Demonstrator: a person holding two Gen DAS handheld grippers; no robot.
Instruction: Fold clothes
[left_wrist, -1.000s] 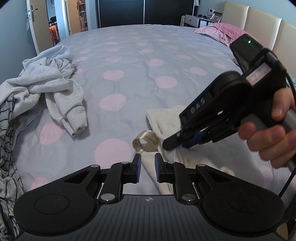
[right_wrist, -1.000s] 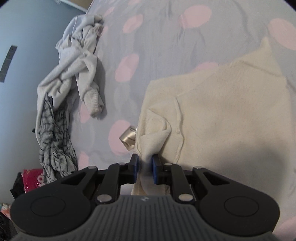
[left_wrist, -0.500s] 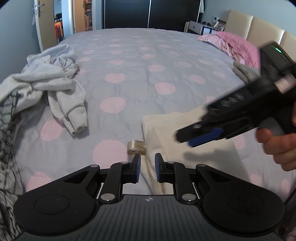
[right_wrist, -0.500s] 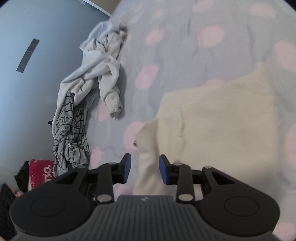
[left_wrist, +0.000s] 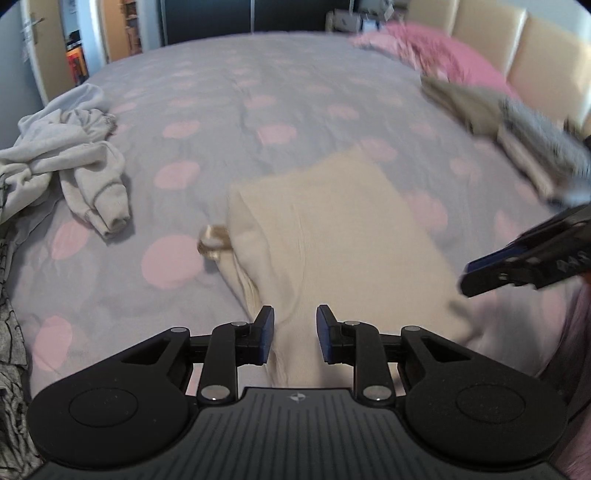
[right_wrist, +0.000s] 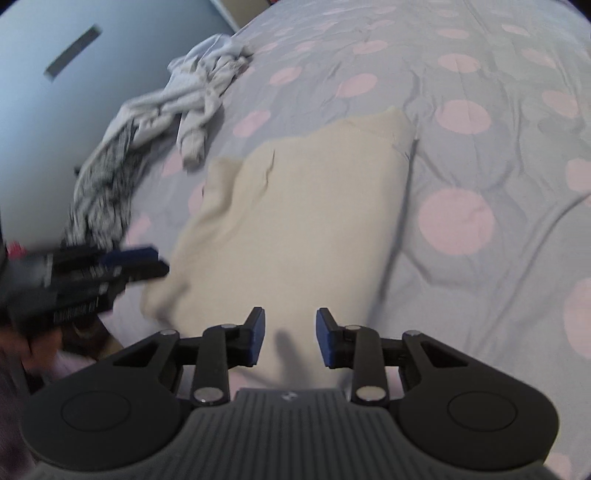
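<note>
A cream sweater (left_wrist: 332, 236) lies folded into a long strip on the grey bed cover with pink dots (left_wrist: 229, 110). Its paper tag (left_wrist: 212, 240) sticks out at the left edge. My left gripper (left_wrist: 294, 334) is open and empty, just above the sweater's near end. My right gripper (right_wrist: 289, 336) is open and empty above the sweater (right_wrist: 295, 221). The right gripper also shows at the right of the left wrist view (left_wrist: 524, 266), and the left gripper at the left of the right wrist view (right_wrist: 110, 269).
A crumpled light grey hoodie (left_wrist: 70, 158) lies at the left of the bed, with a striped grey garment (right_wrist: 99, 199) beside it. Folded clothes (left_wrist: 509, 129) and a pink pillow (left_wrist: 443, 55) lie at the far right by the headboard.
My right gripper let go of the sweater's corner, opened and drew back to the right. My left gripper opened wider and moved over the sweater's near end. The sweater now lies flat.
</note>
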